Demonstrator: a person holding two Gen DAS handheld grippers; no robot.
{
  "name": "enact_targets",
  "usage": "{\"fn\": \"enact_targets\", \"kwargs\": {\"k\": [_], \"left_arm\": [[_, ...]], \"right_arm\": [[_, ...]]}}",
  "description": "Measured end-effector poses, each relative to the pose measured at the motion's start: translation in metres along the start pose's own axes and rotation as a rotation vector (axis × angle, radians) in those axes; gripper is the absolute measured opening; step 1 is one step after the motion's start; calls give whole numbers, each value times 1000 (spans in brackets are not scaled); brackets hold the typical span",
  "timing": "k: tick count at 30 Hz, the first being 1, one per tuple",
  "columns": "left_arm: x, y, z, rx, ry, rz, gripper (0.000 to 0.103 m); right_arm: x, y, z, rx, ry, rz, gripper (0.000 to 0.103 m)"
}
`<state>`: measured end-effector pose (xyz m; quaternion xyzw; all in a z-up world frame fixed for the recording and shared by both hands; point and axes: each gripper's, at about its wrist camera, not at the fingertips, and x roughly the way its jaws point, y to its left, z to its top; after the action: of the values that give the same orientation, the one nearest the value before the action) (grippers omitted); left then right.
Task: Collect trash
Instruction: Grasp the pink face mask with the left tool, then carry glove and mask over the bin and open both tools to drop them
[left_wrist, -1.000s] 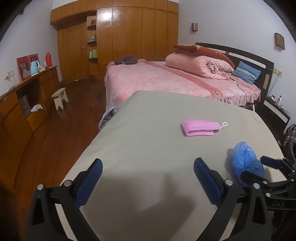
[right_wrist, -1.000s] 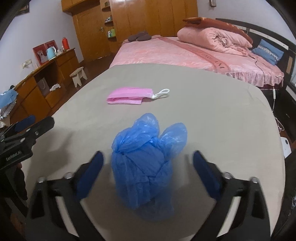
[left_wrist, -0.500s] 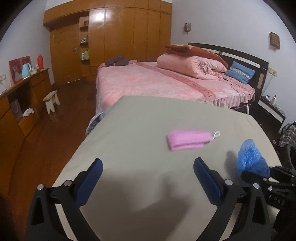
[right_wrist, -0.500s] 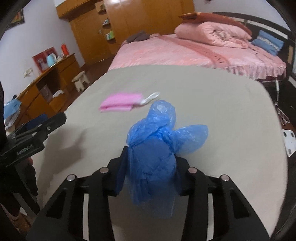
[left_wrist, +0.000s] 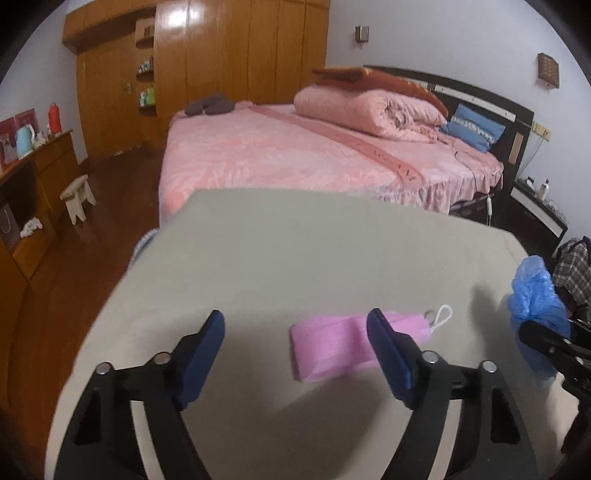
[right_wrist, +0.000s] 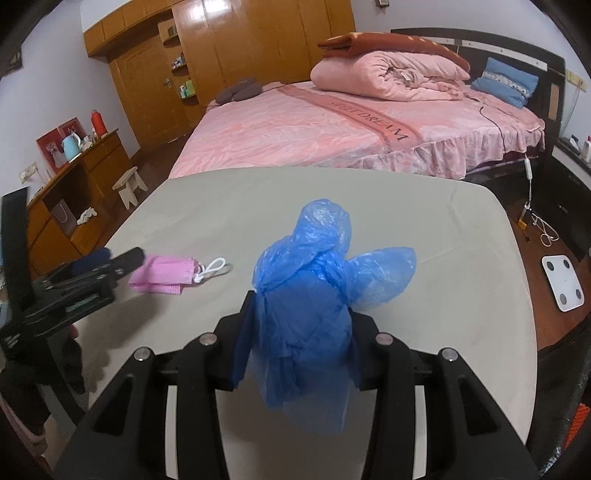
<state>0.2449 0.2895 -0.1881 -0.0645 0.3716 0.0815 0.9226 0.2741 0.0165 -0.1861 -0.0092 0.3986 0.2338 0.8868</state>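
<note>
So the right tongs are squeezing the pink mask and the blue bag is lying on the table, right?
Not quite, you swapped them. The right wrist view shows the right tongs squeezing the crumpled blue bag. The pink mask lies on the table, between the left tongs, which have just been closing but are not pinching it.

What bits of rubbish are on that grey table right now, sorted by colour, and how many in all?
Pink: 1, a folded pink face mask with white ear loops, lying on the grey table between the open jaws of the left gripper.
Blue: 1, a crumpled blue plastic bag, clamped in the jaws of the right gripper.
Total: 2
</note>
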Motion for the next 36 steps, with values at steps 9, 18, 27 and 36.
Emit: {"fn": "enact_targets", "kwargs": {"k": [9,18,27,36], "left_arm": [[22,-2,-3,-36,96,-58,59],[16,-18,-3,17,74,-73,18],[-20,-31,1,24,-31,-86,9],[-72,-50,8,42,-108,-90,8]], "right_arm": [[0,-2,-2,4,1,9,41],[-10,-1,-5,14,-11,9,41],[-34,-5,-2,24,-51,8,41],[-69,-11,3,36,-100,9,41]]}}
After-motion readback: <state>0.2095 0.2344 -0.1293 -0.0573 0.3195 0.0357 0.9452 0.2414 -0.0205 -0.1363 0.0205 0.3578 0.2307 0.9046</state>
